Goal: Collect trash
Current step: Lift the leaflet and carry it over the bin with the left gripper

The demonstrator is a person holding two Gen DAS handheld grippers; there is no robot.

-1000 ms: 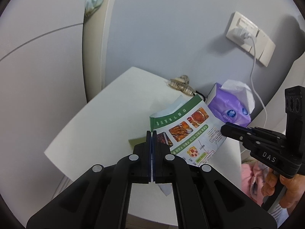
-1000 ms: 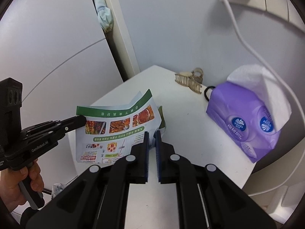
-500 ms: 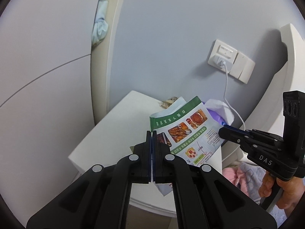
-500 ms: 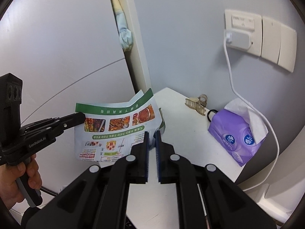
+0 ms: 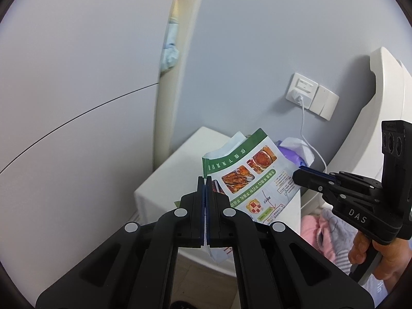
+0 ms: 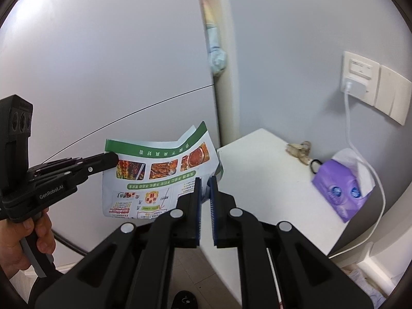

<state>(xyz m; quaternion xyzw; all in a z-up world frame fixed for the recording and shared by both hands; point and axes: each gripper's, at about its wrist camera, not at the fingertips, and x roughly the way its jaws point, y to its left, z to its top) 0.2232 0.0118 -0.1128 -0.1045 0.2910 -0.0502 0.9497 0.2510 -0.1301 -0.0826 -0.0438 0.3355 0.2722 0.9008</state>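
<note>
While the left gripper [image 5: 205, 180] pinches only the corner of the food flyer [image 6: 157, 177], holding it in the air beside the white table [image 6: 267, 180], the right gripper [image 6: 205, 180] hangs slightly parted and empty; such a thin hold could let the limp sheet slip or tear.

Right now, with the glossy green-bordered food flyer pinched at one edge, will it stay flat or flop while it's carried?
The green-bordered food flyer probably flops: its sheet already curves and its far corner curls. It looks light, since the left gripper holds it aloft by one edge. Its shiny print suggests it might slip from a loose pinch.
</note>
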